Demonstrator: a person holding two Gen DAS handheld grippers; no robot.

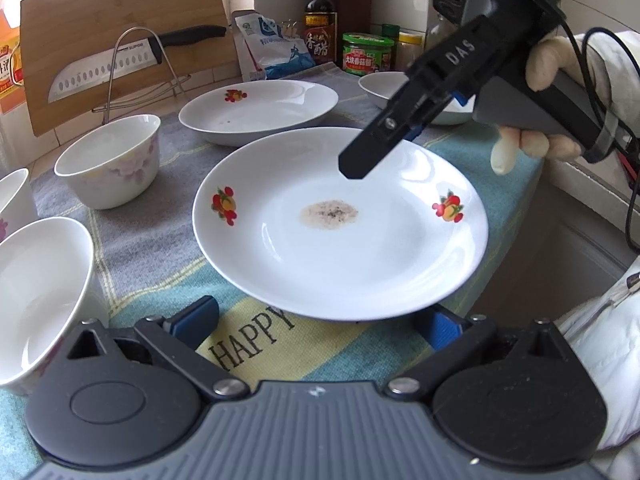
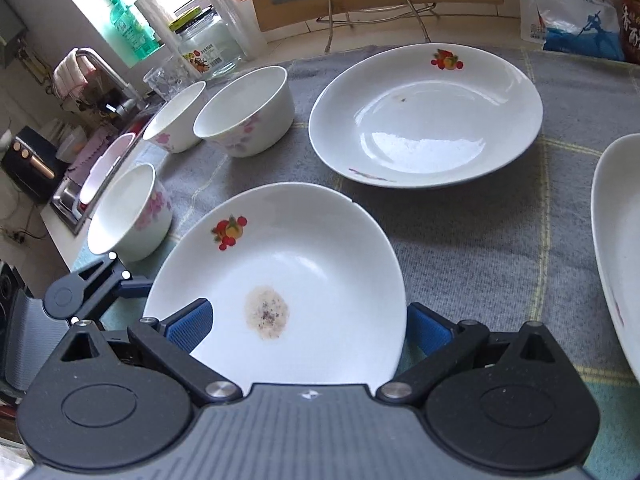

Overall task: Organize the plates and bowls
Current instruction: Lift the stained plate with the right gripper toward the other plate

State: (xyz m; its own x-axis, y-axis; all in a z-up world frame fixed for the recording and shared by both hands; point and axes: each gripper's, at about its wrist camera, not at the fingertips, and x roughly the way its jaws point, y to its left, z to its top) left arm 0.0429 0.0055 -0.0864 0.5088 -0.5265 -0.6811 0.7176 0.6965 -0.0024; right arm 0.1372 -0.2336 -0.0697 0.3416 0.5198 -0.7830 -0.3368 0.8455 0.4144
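Note:
A white plate (image 1: 340, 220) with fruit prints and a brown stain in its middle lies on the striped cloth (image 1: 160, 248). My left gripper (image 1: 318, 322) is open, one blue pad on each side of the plate's near rim. My right gripper (image 1: 356, 164), held by a gloved hand, hangs over the far rim. In the right wrist view the right gripper (image 2: 310, 326) is open, with one pad over the stained plate (image 2: 304, 264) and the other beyond its rim. A second fruit-print plate (image 1: 258, 110) (image 2: 424, 116) lies behind. Flowered bowls (image 1: 108, 160) (image 1: 36, 292) stand to the left.
A cutting board (image 1: 120, 12) with a knife on a wire rack leans at the back, beside a bag, a sauce bottle (image 1: 320, 20) and a jar. Another white dish (image 1: 384, 84) sits behind the right gripper. The counter drops off at right (image 1: 536, 184). A sink (image 2: 72, 200) lies past the bowls.

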